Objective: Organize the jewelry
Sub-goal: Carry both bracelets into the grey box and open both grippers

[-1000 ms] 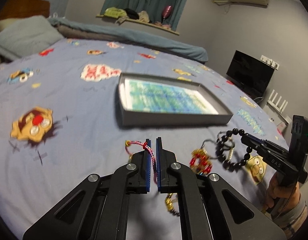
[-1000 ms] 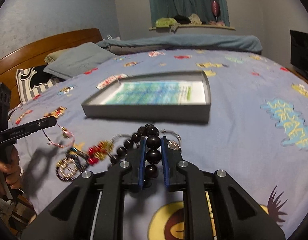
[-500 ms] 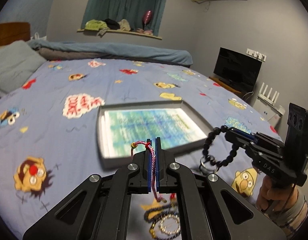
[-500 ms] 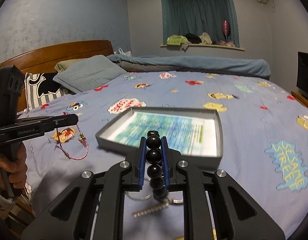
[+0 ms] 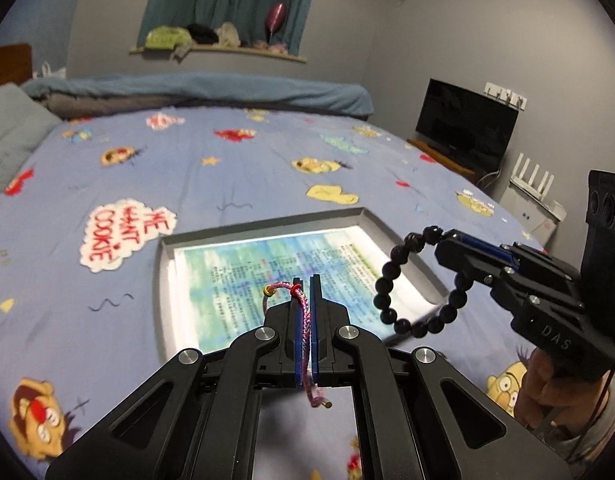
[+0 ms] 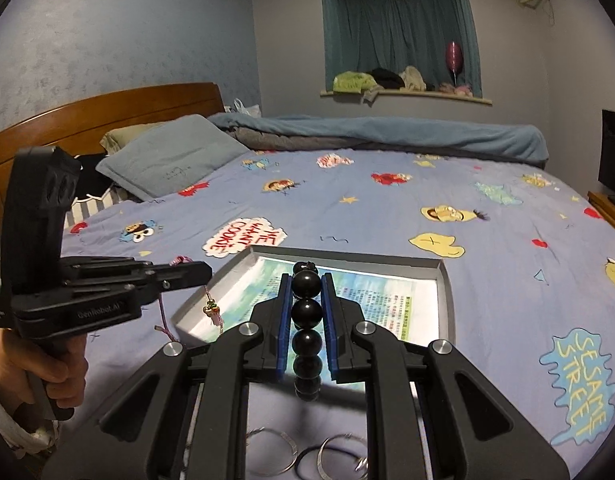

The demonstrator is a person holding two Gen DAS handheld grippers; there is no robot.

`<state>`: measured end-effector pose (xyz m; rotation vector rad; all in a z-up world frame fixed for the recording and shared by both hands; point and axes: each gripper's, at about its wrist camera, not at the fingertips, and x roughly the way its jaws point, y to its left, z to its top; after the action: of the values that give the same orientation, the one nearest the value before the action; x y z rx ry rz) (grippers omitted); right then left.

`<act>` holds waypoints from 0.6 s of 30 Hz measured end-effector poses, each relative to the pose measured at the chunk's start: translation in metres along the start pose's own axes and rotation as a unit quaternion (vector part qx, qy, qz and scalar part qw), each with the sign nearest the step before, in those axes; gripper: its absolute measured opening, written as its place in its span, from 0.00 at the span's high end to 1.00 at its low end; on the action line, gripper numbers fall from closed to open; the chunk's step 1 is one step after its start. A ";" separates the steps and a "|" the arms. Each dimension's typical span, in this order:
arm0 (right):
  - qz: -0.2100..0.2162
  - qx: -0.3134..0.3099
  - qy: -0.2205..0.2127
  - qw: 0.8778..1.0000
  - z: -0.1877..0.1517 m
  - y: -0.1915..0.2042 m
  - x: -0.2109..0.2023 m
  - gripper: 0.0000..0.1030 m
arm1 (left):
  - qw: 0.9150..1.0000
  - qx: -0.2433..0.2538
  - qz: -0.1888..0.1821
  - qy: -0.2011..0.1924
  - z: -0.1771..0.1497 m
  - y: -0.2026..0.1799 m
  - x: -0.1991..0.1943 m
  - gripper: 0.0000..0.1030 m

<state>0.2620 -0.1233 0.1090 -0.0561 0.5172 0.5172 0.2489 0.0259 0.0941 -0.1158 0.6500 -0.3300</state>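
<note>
My left gripper (image 5: 306, 282) is shut on a pink braided cord bracelet (image 5: 303, 320) and holds it in the air over the near edge of the grey box lid (image 5: 163, 280). The lid has a blue-green printed sheet inside. My right gripper (image 6: 306, 280) is shut on a black bead bracelet (image 6: 306, 312), also held above the lid's near edge (image 6: 447, 296). In the left wrist view the right gripper (image 5: 451, 240) is at the right with the bead loop (image 5: 391, 268) hanging from it. In the right wrist view the left gripper (image 6: 205, 270) is at the left with the cord (image 6: 213, 308) dangling.
Silver hoop bracelets (image 6: 275, 452) and a dark ring (image 6: 323, 456) lie on the bedspread below my right gripper. Bits of red and gold jewelry (image 5: 353, 460) lie under my left gripper. A pillow (image 6: 175, 156) and folded blanket (image 6: 387, 136) are at the far side, a TV (image 5: 465, 128) at the right.
Both grippers have lifted their bracelets off the bedspread and moved forward toward the box lid. The jewelry pile has dropped below and behind them.
</note>
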 end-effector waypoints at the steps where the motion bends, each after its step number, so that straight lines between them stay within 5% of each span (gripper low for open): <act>1: -0.005 0.001 0.010 1.000 0.000 -0.005 0.009 0.86 | 1.000 -0.004 -0.004 0.008 0.001 0.006 0.009 0.97; 6: -0.020 0.012 0.064 0.998 -0.012 -0.028 0.051 0.86 | 0.996 0.011 0.026 0.079 -0.006 0.021 0.046 0.95; 8: -0.025 0.019 0.084 0.996 -0.018 -0.036 0.063 0.86 | 0.993 0.027 0.048 0.103 -0.013 0.026 0.054 0.84; 10: -0.027 0.028 0.098 0.994 -0.024 -0.043 0.072 0.86 | 0.991 0.041 0.063 0.112 -0.019 0.031 0.056 0.58; 11: -0.027 0.033 0.100 0.994 -0.026 -0.044 0.074 0.86 | 0.991 0.045 0.064 0.110 -0.023 0.033 0.054 0.55; 13: -0.025 0.044 0.099 0.994 -0.028 -0.047 0.074 0.81 | 0.991 0.045 0.069 0.108 -0.027 0.038 0.051 0.34; 15: -0.023 0.051 0.092 0.994 -0.028 -0.048 0.070 0.66 | 0.991 0.046 0.076 0.099 -0.031 0.042 0.046 0.24; 18: -0.021 0.057 0.077 0.995 -0.028 -0.049 0.060 0.57 | 0.992 0.045 0.076 0.092 -0.036 0.045 0.036 0.22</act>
<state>0.3178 -0.1432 0.0518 0.0021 0.6941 0.4438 0.2657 0.0556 0.0353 0.0520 0.8207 -0.2231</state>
